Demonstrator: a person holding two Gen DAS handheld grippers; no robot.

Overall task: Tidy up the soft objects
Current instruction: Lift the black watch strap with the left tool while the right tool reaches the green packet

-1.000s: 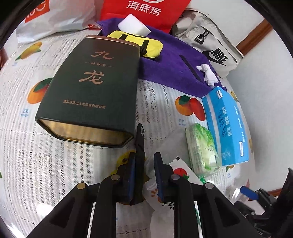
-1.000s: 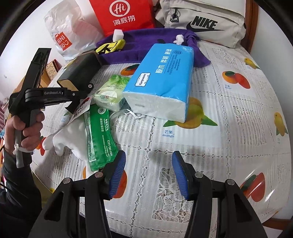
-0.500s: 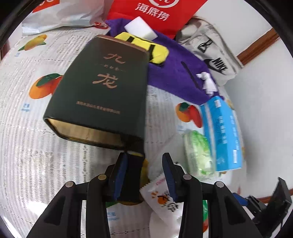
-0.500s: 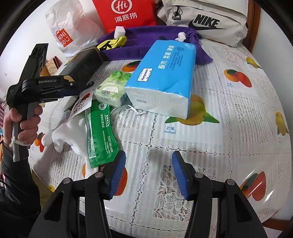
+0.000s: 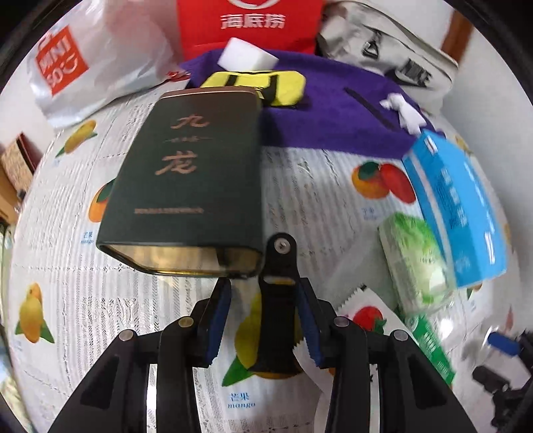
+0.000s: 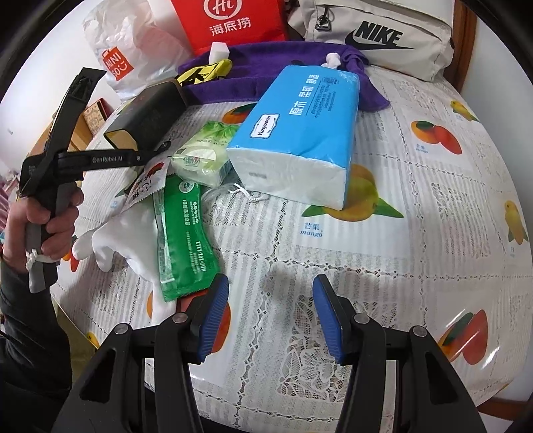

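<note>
Plainly, the left hand-held gripper point(image 5: 261, 289) stands part-open, a black screwed piece point(image 5: 279, 253) (I cannot tell what) unsqueezed between its pads; the right hand-held gripper point(image 6: 271, 283) gapes empty. The white glove point(image 6: 133, 239) and green sachet point(image 6: 185, 239) lie by the worktop point(image 6: 399, 266) edge beside the person's hand point(image 6: 50, 223). Best to pinch one free corner, clear of the tin point(image 5: 193, 166).

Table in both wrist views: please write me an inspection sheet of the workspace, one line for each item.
Surface: fruit-print cloth, lying flat.
Job's things: blue tissue pack, green tissue pack, white glove, purple towel, all lying loose.
Clutter: dark tin lying flat; green sachet partly on the glove.
Grippers: left gripper open, a black piece between its jaws; right gripper open, empty.
Cables: nothing seen.
Surroundings: red bag and Nike bag behind.
</note>
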